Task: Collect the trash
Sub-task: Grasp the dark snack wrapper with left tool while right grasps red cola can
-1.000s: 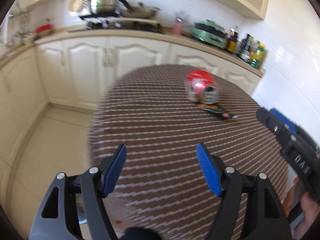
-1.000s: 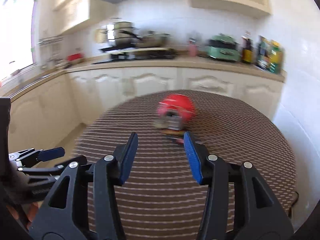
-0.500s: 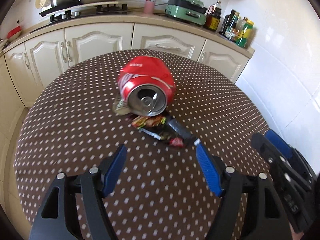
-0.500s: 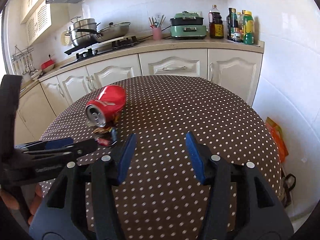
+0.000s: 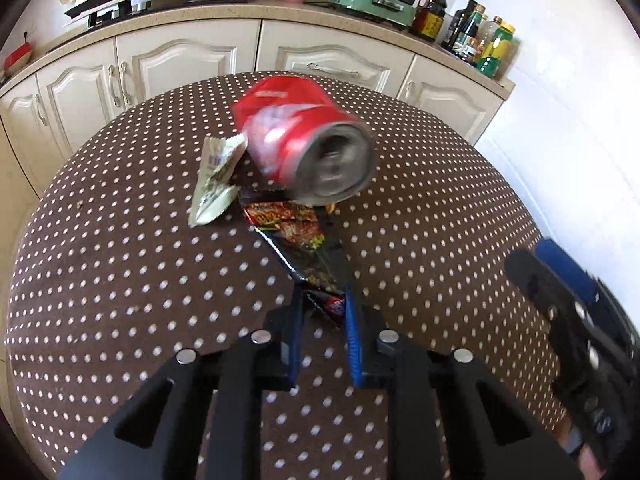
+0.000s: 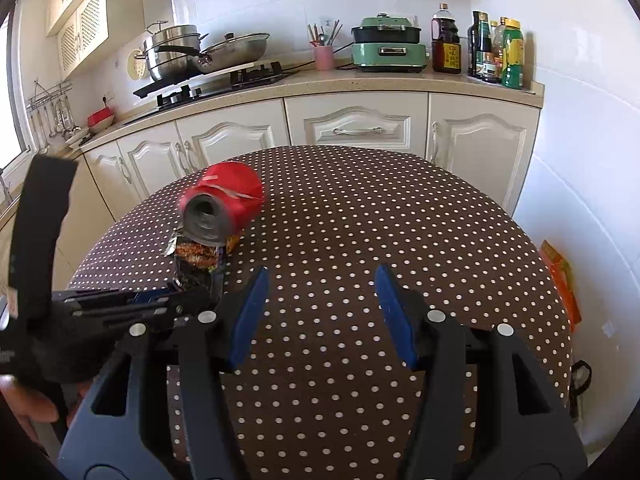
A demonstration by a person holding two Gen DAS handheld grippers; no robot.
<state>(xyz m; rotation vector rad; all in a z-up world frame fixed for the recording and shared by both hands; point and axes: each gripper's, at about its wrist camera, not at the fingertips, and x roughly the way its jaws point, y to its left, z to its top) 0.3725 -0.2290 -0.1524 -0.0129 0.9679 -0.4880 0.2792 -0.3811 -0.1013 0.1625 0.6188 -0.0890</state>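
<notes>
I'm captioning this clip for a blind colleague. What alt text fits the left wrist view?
The left gripper, jaws just closing, pinches the near end of a dark printed snack wrapper on a round brown table with white dots. A blurred, crushed red drink can lies on the wrapper's far end, beside a pale crumpled packet.

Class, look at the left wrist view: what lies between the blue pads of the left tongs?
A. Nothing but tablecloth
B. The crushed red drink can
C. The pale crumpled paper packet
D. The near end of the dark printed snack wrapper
D: the left tongs have just closed in around the dark printed snack wrapper; the crushed red drink can lies farther back.
</notes>
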